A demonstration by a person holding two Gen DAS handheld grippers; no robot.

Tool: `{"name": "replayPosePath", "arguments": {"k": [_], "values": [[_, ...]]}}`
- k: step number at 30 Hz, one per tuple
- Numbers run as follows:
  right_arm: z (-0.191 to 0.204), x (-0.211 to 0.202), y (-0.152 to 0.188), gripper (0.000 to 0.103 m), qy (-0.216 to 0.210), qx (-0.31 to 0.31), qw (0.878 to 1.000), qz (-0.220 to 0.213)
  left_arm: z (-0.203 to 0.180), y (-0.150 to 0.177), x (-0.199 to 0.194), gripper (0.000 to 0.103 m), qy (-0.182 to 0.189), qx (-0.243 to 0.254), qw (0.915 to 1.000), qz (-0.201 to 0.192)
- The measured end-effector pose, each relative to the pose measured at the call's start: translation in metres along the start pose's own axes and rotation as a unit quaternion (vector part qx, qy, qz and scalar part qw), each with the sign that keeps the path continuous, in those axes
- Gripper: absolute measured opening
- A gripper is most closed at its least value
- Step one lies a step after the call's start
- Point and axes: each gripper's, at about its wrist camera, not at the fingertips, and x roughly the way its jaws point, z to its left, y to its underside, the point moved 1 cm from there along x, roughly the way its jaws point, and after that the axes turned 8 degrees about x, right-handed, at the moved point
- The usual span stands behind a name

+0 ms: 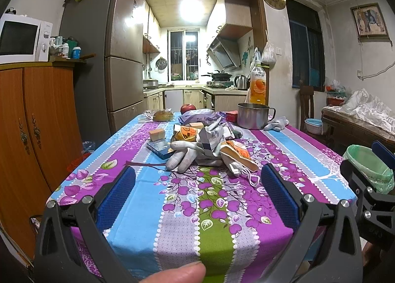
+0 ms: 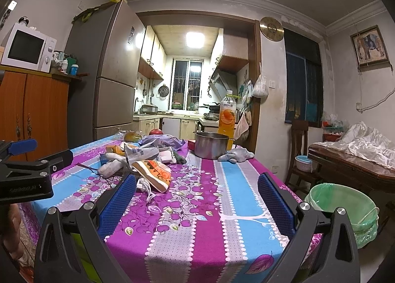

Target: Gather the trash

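Note:
A heap of trash lies mid-table: an orange-and-white snack wrapper (image 1: 238,153) (image 2: 154,170), a crumpled printed wrapper (image 1: 213,136) (image 2: 140,153), a white face mask (image 1: 243,171) (image 2: 145,187) and a grey work glove (image 1: 187,153) (image 2: 111,165). My left gripper (image 1: 197,189) is open and empty, near the table's front edge, short of the heap. My right gripper (image 2: 197,196) is open and empty, over the table's near right part, with the heap ahead to its left. A bin with a green liner (image 1: 367,166) (image 2: 345,205) stands off the table's right side.
On the flowered tablecloth (image 1: 217,208) (image 2: 192,221) farther back stand a steel pot (image 1: 253,116) (image 2: 211,144), an orange juice bottle (image 1: 258,82) (image 2: 227,115), an apple (image 1: 187,108), bread (image 1: 161,115), a purple bag (image 1: 201,117) and another glove (image 1: 277,123) (image 2: 235,154). A wooden cabinet (image 1: 29,134) stands left.

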Motion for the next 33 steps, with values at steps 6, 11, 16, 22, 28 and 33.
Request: {"name": "replayPosePath", "arguments": {"k": [6,11,16,22,28,33], "values": [[0.002,0.0,0.001,0.098,-0.006,-0.002,1.0,0.003,0.0,0.0,0.0,0.098,0.0,0.0,1.0,0.0],[0.003,0.0,0.001,0.098,-0.006,-0.002,1.0,0.003,0.0,0.0,0.0,0.098,-0.001,0.0,1.0,0.0],[0.003,0.001,0.001,0.098,-0.006,-0.002,1.0,0.003,0.0,0.001,0.001,0.098,0.0,0.0,1.0,0.001],[0.003,0.002,0.002,0.098,-0.006,-0.003,1.0,0.004,0.0,0.002,0.003,0.098,0.001,0.001,1.0,0.002],[0.001,0.005,0.003,0.098,-0.005,-0.005,1.0,0.008,0.0,0.003,0.004,0.098,0.001,0.002,1.0,0.003],[0.002,0.012,0.004,0.098,-0.013,-0.014,1.0,0.021,0.004,0.005,0.015,0.098,0.005,-0.002,0.9999,0.014]]}}
